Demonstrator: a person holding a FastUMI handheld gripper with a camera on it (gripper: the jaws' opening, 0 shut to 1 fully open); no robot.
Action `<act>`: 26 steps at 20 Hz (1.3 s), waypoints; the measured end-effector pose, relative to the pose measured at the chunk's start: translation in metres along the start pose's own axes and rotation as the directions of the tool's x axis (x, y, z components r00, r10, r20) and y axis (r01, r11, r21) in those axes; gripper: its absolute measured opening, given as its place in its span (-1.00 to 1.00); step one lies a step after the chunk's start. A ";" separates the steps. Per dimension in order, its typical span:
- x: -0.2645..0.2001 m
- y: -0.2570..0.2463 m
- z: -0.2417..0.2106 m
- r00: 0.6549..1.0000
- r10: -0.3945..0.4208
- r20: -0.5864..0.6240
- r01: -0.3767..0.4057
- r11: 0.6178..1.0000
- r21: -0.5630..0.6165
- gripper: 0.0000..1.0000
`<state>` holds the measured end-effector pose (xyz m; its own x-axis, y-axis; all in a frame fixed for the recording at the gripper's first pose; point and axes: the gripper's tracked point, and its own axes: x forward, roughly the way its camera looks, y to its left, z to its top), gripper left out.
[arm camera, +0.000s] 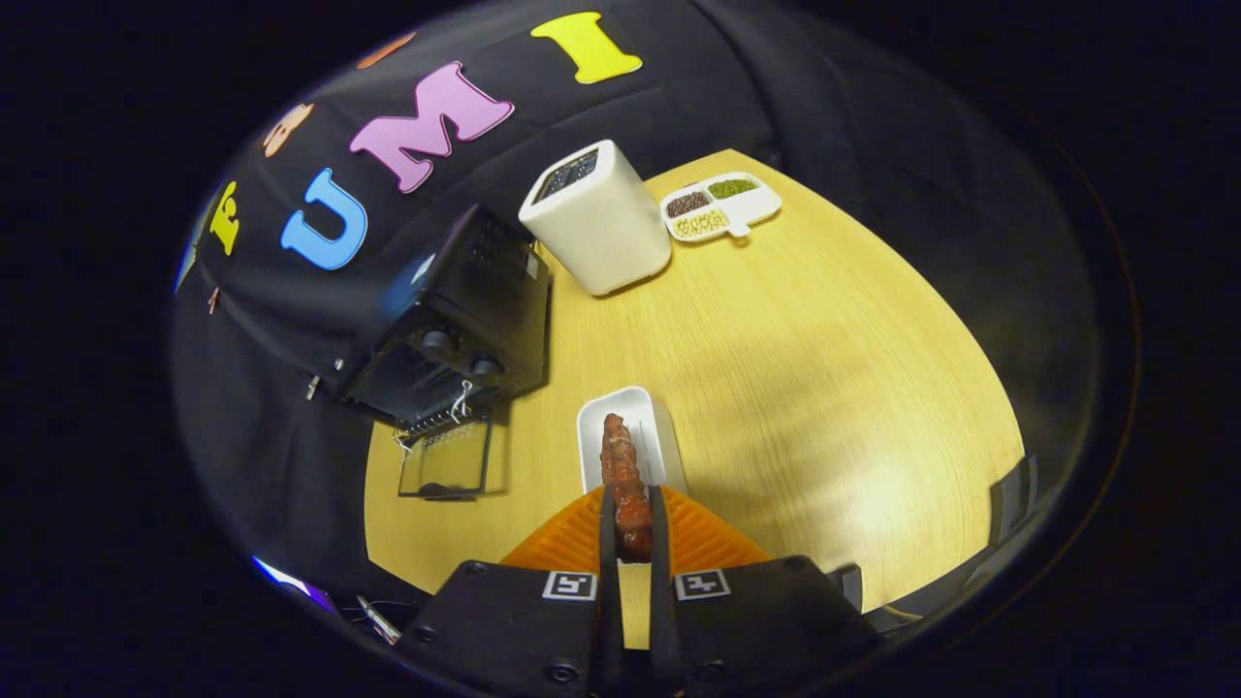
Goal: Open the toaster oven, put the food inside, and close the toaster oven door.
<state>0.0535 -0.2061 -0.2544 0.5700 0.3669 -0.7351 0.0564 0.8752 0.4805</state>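
My claw [632, 528] is clenched on the sausage [625, 480], both fingers pressing its near end, its long axis pointing straight away from me over the white tray [659, 427], with the oven [456, 320] far left, its door [448, 460] dropped open.

Dim booth, bright glare on the table [873, 407], fisheye-warped edges.
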 end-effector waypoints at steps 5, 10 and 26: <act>-0.036 0.065 -0.012 0.997 0.035 0.070 -0.039 0.998 0.055 -0.71; -0.034 0.148 -0.047 0.988 0.099 0.121 -0.116 0.982 0.146 -0.72; 0.136 0.304 -0.038 0.941 0.197 0.276 -0.249 0.955 0.164 -0.72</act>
<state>0.1174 0.1221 -0.2265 0.7737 0.4308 -0.4645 0.0469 0.6923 0.7201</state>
